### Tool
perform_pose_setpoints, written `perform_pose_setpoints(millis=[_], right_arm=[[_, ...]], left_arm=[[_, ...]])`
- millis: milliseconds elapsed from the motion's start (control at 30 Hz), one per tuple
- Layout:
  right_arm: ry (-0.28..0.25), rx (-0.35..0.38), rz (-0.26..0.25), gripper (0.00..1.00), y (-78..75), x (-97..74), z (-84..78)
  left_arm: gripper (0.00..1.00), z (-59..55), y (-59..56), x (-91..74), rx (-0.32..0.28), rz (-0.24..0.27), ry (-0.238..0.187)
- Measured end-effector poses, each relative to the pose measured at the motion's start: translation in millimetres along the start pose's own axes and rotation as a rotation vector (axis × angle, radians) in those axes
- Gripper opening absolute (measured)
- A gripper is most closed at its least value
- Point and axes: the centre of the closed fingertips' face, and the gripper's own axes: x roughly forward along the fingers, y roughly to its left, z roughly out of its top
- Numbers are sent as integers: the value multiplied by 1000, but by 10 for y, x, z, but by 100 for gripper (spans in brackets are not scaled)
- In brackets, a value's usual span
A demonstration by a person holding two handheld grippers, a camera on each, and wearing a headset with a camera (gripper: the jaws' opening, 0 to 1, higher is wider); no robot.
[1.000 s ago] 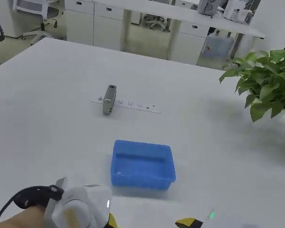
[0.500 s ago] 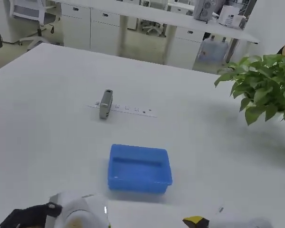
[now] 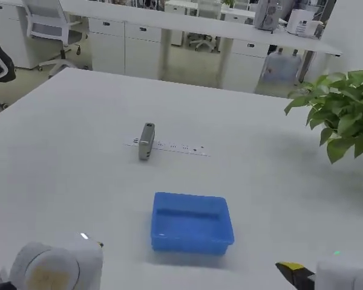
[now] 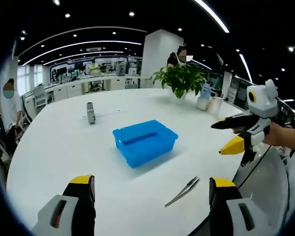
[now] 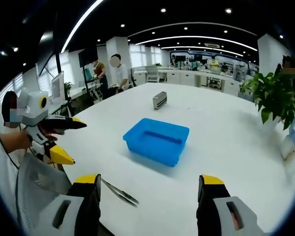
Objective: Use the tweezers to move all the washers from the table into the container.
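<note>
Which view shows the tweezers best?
The left gripper view: the tweezers lie in full sight, between its two jaws. The right gripper view shows them too, low and to the left, with one end behind a jaw.

Bright, even light from ceiling strips washes the white tabletop. Only a faint shadow lies beside the container. The head view is slightly soft, and both gripper views bend strongly toward their edges.

Tweezers before the container, block behind it, plant far right.
</note>
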Motion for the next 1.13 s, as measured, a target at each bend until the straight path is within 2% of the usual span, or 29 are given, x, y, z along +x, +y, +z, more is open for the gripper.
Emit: perform_pose_setpoints(millis=[67, 100, 200, 300, 400, 533, 900, 1033, 1133], right_arm=[[-14, -18, -21, 86, -15, -17, 34], [-12, -34, -31, 87, -20, -22, 30], [-3, -50, -60, 91, -43, -22, 0], [-5, -14, -87, 99, -73, -18, -37], [9, 11, -93, 99, -72, -9, -87], [26, 32, -89, 99, -51, -21, -141], [5, 58, -79, 99, -64, -61, -76], [-3, 50, -76, 99, -51, -61, -49], [-16, -2, -78, 99, -82, -7, 39]], left_arm=[[99, 10, 71, -64, -30, 51, 2], [99, 17, 80, -85, -27, 58, 1], [99, 75, 155, -172, -30, 119, -29], [99, 88, 168, -213, -27, 141, -28], [99, 82, 185, -237, 0, 161, -18], [99, 97, 182, -244, 11, 150, -21], [99, 101, 198, -262, 29, 147, -21], [99, 128, 216, -263, 33, 149, -26], [99, 180, 246, -227, 31, 145, -35]])
